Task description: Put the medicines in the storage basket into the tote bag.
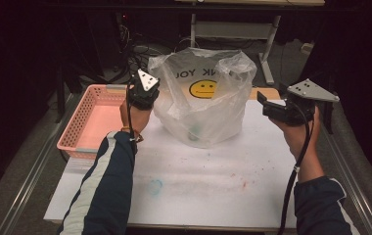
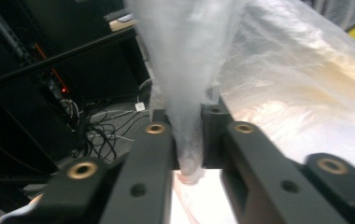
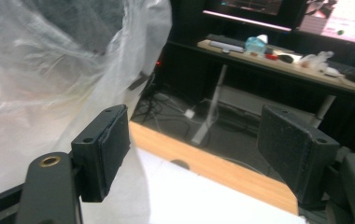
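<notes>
The clear plastic bag (image 1: 203, 100) sits near the back of the white desk (image 1: 198, 186), smiley face and upside-down lettering on it, thin crinkly film all puffed up. From the high view you just see the left gripper (image 1: 145, 93) pushed up against the bag's left edge. The left gripper view gives the real detail: its jaws are pinched tight on a bunched, twisted strip of the bag (image 2: 187, 93), film squeezed between the pads. The right gripper (image 1: 268, 105) is held level off the bag's right side, forearm coming up from below. In the right gripper view its jaws stand wide apart with nothing in them, bag film (image 3: 49, 70) just beside the left pad. A pink lattice basket (image 1: 74, 129) sits left.
</notes>
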The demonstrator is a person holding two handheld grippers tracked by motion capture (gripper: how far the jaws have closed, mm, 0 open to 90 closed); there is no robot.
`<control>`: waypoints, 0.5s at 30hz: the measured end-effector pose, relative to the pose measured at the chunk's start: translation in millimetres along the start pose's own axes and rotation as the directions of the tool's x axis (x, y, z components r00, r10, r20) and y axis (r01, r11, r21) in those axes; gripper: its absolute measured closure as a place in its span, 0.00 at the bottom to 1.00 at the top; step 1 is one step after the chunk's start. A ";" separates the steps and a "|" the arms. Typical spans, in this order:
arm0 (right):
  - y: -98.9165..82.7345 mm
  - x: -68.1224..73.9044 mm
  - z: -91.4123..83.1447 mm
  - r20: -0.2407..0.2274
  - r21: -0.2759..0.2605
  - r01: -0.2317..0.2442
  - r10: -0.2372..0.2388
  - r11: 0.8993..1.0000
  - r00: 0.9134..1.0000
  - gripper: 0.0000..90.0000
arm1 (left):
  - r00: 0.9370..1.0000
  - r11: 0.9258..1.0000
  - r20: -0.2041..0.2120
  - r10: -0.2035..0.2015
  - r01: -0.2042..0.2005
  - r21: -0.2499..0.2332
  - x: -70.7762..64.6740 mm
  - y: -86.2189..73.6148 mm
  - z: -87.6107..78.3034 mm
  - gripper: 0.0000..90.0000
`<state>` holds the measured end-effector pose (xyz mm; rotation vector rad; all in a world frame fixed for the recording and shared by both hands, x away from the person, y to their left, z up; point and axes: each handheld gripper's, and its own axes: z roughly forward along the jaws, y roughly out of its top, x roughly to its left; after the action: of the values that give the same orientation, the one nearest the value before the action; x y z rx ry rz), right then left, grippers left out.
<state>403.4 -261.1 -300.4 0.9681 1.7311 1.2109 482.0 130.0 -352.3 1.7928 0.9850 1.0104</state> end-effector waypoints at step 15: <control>-37.6 19.3 10.8 -0.093 0.042 0.033 -0.029 0.999 0.995 0.43 | 0.996 0.992 0.089 -0.013 0.024 -0.124 -5.3 2.6 -34.4 0.49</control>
<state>400.3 -249.3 -342.3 0.9201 1.8453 1.2193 449.6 134.0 -339.9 1.7072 0.8641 0.9527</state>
